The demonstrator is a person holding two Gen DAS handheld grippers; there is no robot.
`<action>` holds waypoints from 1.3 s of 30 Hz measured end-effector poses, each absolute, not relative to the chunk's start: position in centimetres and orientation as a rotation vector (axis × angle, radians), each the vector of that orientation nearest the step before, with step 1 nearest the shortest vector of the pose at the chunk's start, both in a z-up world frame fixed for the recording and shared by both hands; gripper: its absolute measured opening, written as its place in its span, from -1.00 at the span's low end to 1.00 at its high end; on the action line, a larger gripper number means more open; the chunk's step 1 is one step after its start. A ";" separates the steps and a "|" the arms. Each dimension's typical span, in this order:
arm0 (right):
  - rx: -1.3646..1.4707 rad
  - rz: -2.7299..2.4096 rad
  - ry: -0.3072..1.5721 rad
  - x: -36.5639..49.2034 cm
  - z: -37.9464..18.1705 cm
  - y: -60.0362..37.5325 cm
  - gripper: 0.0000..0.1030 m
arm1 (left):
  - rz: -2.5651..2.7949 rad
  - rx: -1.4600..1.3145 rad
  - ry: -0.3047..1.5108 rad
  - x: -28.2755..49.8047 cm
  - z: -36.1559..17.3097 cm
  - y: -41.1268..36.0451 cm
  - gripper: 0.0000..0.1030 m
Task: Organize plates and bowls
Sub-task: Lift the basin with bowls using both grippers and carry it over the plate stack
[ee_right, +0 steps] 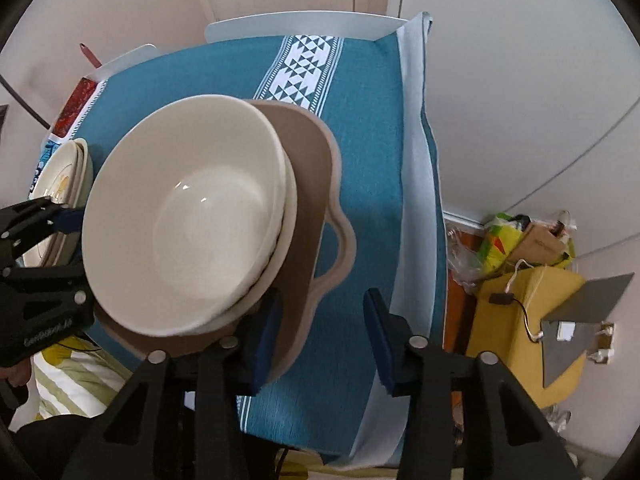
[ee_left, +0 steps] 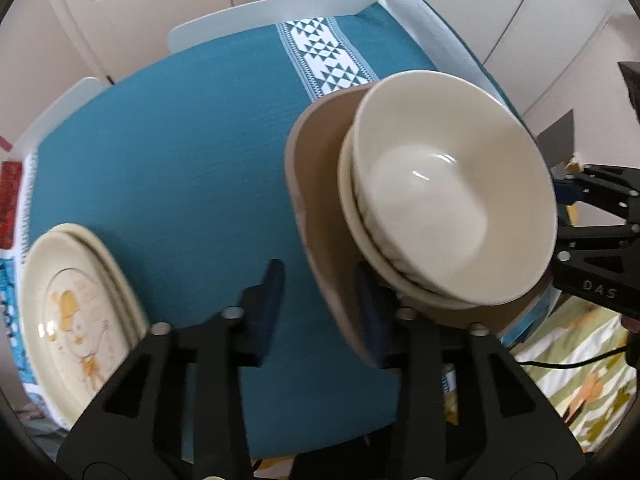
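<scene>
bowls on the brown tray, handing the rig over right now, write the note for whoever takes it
Left gripper: open, straddling the tray rim on its side, pads not yet pressing.
Right gripper: open, straddling the opposite rim beside the handle.
Things: two cream bowls nested on the tray at the near edge of the blue tablecloth; cream plates stacked at the left edge.
Done: bowls nested, plates piled.
Left: probably close both grippers on the rim and carry the tray level; the bowls sit loose.

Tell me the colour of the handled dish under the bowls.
The handled dish is plain taupe-brown, clearest in the right wrist view.
</scene>
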State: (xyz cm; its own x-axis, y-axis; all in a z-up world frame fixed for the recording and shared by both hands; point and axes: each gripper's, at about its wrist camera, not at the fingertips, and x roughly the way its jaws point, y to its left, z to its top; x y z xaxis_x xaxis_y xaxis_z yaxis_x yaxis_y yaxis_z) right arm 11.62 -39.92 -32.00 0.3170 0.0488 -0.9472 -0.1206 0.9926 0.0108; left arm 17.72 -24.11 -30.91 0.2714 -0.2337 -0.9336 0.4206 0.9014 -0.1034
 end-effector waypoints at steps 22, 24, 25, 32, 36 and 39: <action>-0.014 0.245 1.188 12.3 -32.1 -38.8 -0.79 | -0.453 0.161 1.159 16.6 -29.8 -23.7 -0.78; -0.031 0.245 1.177 12.4 -31.1 -38.7 -0.79 | -0.441 0.149 1.142 16.5 -28.8 -23.1 -0.78; -0.039 0.246 1.170 12.4 -30.7 -38.5 -0.79 | -0.436 0.141 1.133 16.3 -28.2 -22.7 -0.78; -0.106 0.299 1.099 12.6 -26.2 -35.2 -0.79 | -0.351 0.085 1.070 15.5 -24.0 -18.2 -0.78; -0.136 0.338 1.080 12.9 -24.5 -31.9 -0.79 | -0.297 0.062 1.059 14.9 -22.3 -14.4 -0.78; -0.152 0.366 1.064 12.9 -23.6 -29.1 -0.79 | -0.271 0.041 1.061 14.7 -21.6 -11.3 -0.78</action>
